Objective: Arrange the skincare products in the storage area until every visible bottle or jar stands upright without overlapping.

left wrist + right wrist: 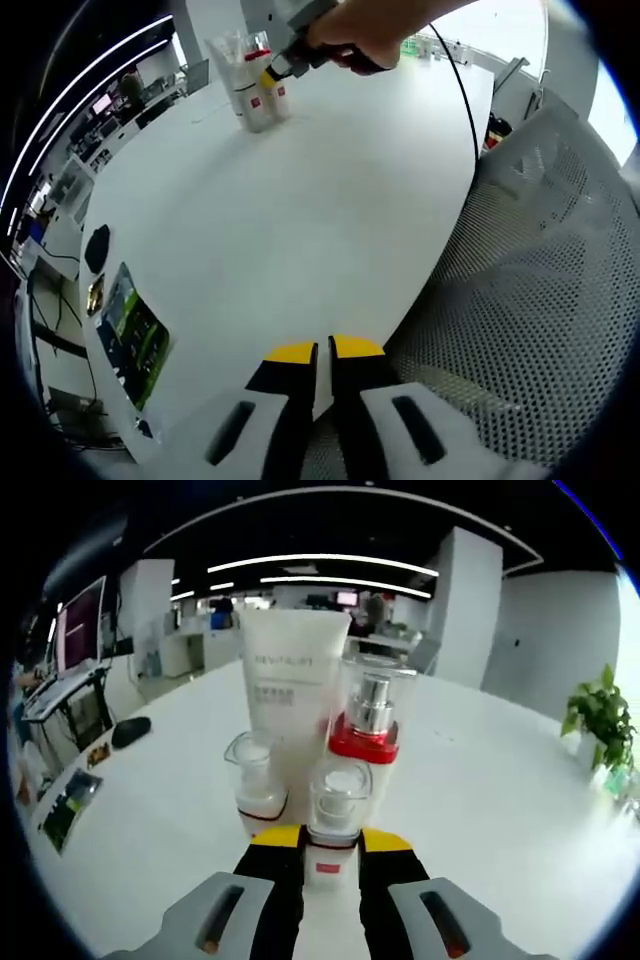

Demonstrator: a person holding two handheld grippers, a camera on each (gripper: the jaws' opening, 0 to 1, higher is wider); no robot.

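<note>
Four skincare products stand upright in a tight cluster on a white table (520, 780), seen from the right gripper view. Nearest, a small clear-capped bottle (338, 815) with a red band near its base sits between the yellow tips of the right gripper (331, 842); the fingers appear closed against its sides, so it looks clamped. Just left of those fingers stands a second small clear-capped bottle (258, 780). Behind both, farther from the fingertips, rise a tall white tube (292, 690) standing on its cap, and to its right a pump bottle (368, 720) with a clear cover and a red collar.

From the left gripper view, the same cluster (250, 85) is far ahead of the left gripper (323, 352), across the bare tabletop, with a person's hand (365, 35) holding the other gripper at it. The left gripper's fingers are close together with only a thin gap, holding nothing, at the near table edge beside a grey mesh chair (540, 300). A dark mouse (97, 247) and a green-printed card (132, 335) lie off to the left of these fingers.

As a judgement, the arranging seems nearly finished: every product seen is upright. What remains is to release the held bottle with clear space around it, since the items crowd one another and whether they touch cannot be told.
</note>
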